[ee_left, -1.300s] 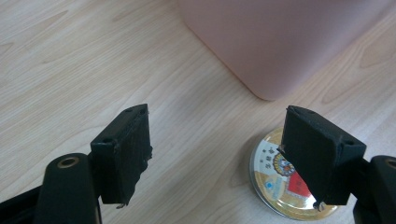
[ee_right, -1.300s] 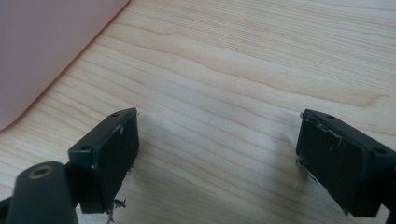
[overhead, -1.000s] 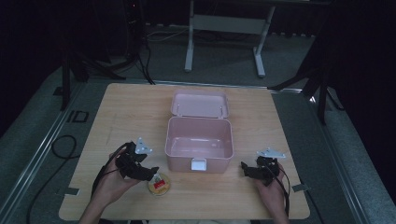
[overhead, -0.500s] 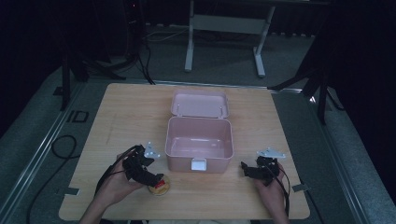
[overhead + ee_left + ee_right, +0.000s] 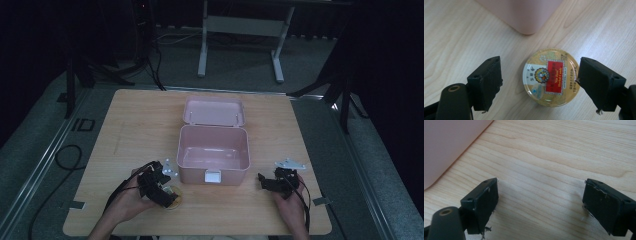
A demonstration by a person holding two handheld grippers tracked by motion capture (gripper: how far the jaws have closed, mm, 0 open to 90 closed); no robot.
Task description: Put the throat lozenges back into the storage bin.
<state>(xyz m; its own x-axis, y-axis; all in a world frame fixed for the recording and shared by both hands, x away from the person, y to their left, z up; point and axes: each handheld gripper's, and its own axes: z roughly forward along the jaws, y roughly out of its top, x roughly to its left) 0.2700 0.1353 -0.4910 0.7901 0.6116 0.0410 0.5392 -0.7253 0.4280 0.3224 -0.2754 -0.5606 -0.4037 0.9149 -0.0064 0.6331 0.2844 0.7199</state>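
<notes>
A pink plastic box [image 5: 214,154] is seen standing open near the middle of the wooden table [image 5: 130,125], its lid [image 5: 214,111] laid back behind it and a white latch [image 5: 212,176] shown on its front wall; the interior is seen bare. A round candy tin [image 5: 551,77] with a gold rim and a red label is set flat on the table just in front of the box's front left corner [image 5: 524,15]. The left gripper [image 5: 539,82] is held over the tin by the left hand [image 5: 127,200], its jaws spread apart on either side of it; the right-hand jaw is seen at or touching the tin's rim, while the other is kept clear of it. The right gripper [image 5: 540,205] is held by the right hand [image 5: 290,202] low over bare wood near the box's front right corner, its jaws wide apart with nothing between them; the box's side [image 5: 449,147] is seen at the upper left of the right gripper view.
</notes>
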